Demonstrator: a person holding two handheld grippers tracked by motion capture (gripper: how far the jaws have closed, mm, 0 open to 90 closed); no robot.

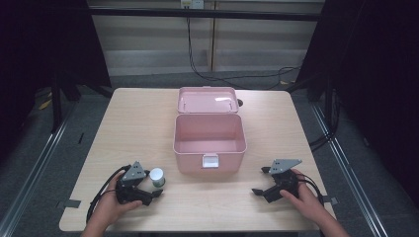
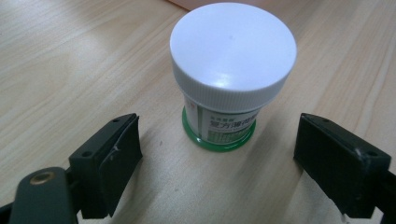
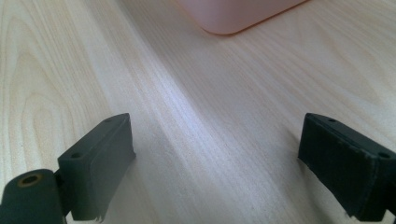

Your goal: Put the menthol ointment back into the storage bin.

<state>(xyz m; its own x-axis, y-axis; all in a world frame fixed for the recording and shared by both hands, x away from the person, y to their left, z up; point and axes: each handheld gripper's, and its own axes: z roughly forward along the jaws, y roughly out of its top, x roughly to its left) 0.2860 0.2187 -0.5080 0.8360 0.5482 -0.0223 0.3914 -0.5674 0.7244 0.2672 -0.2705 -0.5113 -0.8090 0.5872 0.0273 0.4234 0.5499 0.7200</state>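
Left tool (image 2: 219, 154), jaws spread wide and empty: the white-capped medicine jar (image 2: 229, 74) stands upright on the counter (image 2: 70, 70) straight ahead, centred between the jaws, just beyond their tips. Right tool (image 3: 215, 158), likewise spread and empty, lies well apart from it.

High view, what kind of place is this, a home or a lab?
Likely a lab or recording setup: a bare wooden table ringed by dark curtains, cables trailing over the floor, and metal rails alongside.

Lab recording rig; black curtains (image 1: 44, 44), floor cables (image 1: 237, 76), bare table (image 1: 143, 123).
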